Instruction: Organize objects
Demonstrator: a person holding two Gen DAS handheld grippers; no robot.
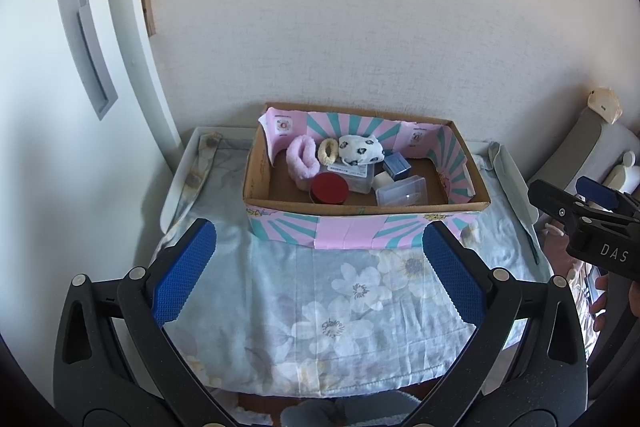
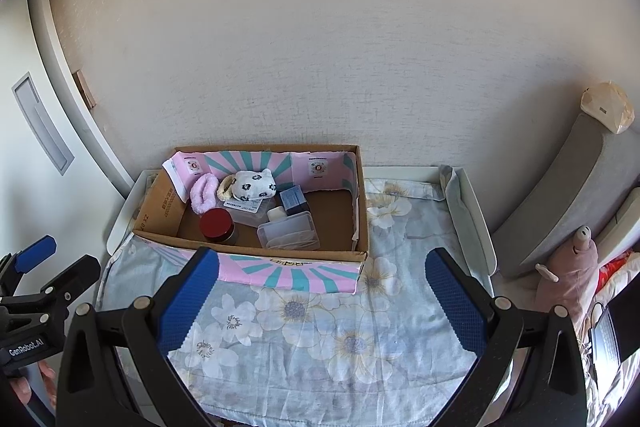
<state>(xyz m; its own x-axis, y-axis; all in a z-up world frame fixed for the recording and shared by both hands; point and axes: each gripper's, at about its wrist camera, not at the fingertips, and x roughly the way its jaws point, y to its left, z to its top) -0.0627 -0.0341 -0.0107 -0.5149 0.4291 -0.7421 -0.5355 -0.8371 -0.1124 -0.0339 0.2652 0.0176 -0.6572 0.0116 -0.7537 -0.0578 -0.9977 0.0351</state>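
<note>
A cardboard box (image 1: 256, 179) with pink and teal paper stands at the back of the table; it also shows in the right wrist view (image 2: 360, 203). Inside lie a pink fluffy scrunchie (image 1: 302, 157), a cream scrunchie (image 1: 329, 151), a white spotted pouch (image 1: 360, 149), a red-lidded jar (image 1: 329, 189), a clear plastic case (image 1: 402, 191) and a small blue box (image 1: 397, 165). My left gripper (image 1: 320, 267) is open and empty in front of the box. My right gripper (image 2: 322, 291) is open and empty, also in front of the box.
The table is covered by a pale blue floral cloth (image 1: 340, 299). A white wall stands behind the box. A white door with a grey handle recess (image 1: 84, 39) is at left. A grey cushion (image 2: 568, 195) and a pink plush toy (image 2: 572, 267) lie at right.
</note>
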